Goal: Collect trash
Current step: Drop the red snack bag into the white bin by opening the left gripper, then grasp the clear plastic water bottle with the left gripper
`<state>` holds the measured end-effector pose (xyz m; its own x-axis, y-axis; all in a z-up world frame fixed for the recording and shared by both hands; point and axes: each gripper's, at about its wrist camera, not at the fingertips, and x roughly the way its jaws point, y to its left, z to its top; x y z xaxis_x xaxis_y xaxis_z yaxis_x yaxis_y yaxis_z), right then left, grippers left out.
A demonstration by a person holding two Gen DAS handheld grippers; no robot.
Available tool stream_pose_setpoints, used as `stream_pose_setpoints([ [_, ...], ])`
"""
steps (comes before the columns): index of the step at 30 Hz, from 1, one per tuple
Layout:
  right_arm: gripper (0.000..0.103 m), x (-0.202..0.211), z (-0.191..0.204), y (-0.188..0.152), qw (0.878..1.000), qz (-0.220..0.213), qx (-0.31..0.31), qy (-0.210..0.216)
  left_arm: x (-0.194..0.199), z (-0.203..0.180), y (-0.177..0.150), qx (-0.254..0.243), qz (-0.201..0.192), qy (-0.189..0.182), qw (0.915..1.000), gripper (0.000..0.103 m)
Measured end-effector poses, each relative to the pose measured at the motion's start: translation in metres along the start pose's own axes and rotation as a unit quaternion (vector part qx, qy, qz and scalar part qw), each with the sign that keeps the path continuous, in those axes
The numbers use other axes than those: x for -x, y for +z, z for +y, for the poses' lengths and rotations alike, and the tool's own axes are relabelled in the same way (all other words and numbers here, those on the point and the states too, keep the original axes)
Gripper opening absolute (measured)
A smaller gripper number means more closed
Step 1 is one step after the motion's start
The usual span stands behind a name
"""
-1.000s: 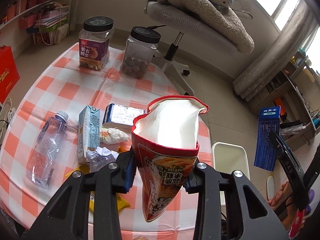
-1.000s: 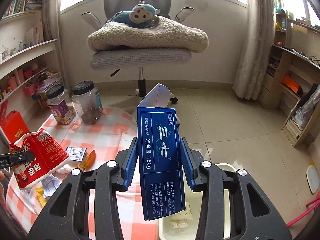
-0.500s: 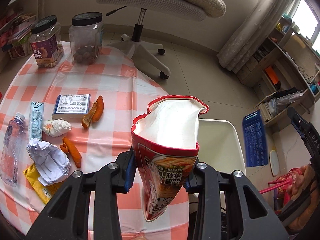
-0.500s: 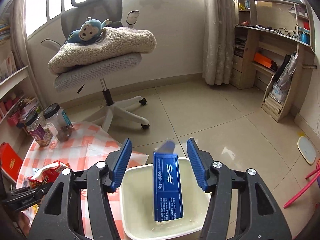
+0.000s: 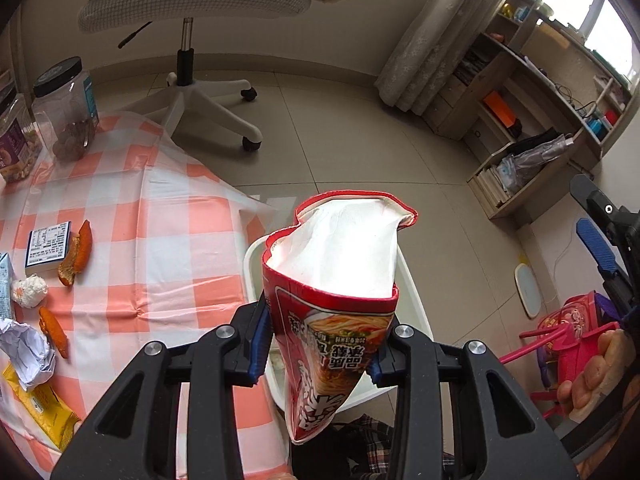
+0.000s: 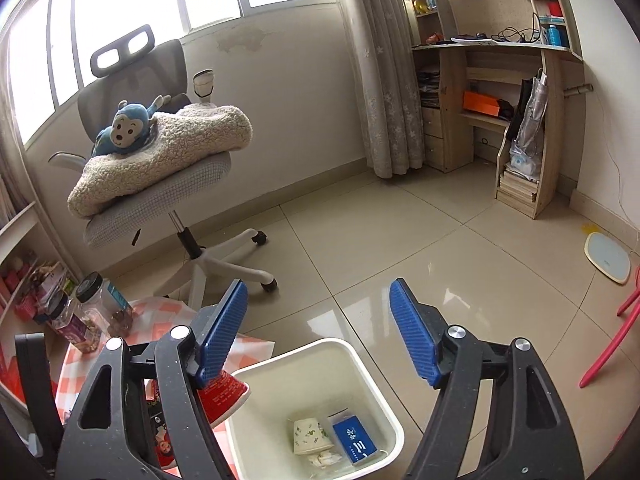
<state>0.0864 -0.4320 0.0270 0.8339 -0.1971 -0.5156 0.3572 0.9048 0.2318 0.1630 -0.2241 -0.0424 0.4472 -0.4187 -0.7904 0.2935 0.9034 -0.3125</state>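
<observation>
Red, crinkly noodle bag sits pinched low in my left tongs, above the near rim of the white bin. It looks light and floppy, so gripping low suits. My right tongs gape empty.
</observation>
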Motion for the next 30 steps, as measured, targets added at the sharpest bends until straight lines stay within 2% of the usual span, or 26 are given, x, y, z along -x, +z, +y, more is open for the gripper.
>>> stream_pose_setpoints([
  [2,0.073,0.001,-0.003,0.000,1.000,-0.003,-0.002,-0.004,-0.004,-0.008,0.002,-0.009,0.002,-0.012,0.9999,0.040],
  [3,0.075,0.001,-0.003,0.000,1.000,-0.005,-0.002,-0.007,-0.005,-0.010,0.003,-0.013,0.003,-0.017,0.9998,0.052],
  [4,0.077,0.001,-0.003,0.000,1.000,-0.007,0.000,-0.010,-0.004,-0.012,0.002,-0.017,-0.001,-0.017,0.9997,0.057],
  [5,0.078,0.002,-0.002,0.000,1.000,-0.011,0.002,-0.013,-0.002,-0.012,0.002,-0.024,-0.005,-0.012,0.9996,0.057],
  [7,0.089,0.004,0.003,-0.002,0.999,-0.025,0.012,-0.022,0.004,-0.009,0.001,-0.033,-0.015,0.004,0.9993,0.057],
  [10,0.096,0.009,0.014,-0.004,0.998,-0.051,0.030,-0.038,0.019,0.004,0.000,-0.035,-0.049,0.046,0.9971,0.057],
  [14,0.096,0.013,0.039,-0.012,0.993,-0.075,0.066,-0.064,0.048,0.019,-0.005,-0.051,-0.127,0.131,0.9820,0.057],
  [17,0.096,0.017,0.065,-0.023,0.987,-0.089,0.109,-0.073,0.068,0.037,-0.006,-0.039,-0.166,0.162,0.9720,0.057],
  [20,0.096,0.016,0.088,-0.034,0.986,-0.082,0.130,-0.062,0.085,0.056,-0.007,-0.024,-0.200,0.186,0.9617,0.065],
  [22,0.096,0.013,0.103,-0.042,0.985,-0.073,0.143,-0.055,0.093,0.071,-0.007,-0.013,-0.210,0.193,0.9582,0.073],
  [25,0.096,0.010,0.128,-0.053,0.983,-0.066,0.166,-0.046,0.098,0.091,-0.009,0.002,-0.212,0.203,0.9559,0.079],
  [30,0.096,0.007,0.167,-0.065,0.981,-0.059,0.185,-0.028,0.107,0.119,-0.010,0.022,-0.194,0.221,0.9555,0.080],
])
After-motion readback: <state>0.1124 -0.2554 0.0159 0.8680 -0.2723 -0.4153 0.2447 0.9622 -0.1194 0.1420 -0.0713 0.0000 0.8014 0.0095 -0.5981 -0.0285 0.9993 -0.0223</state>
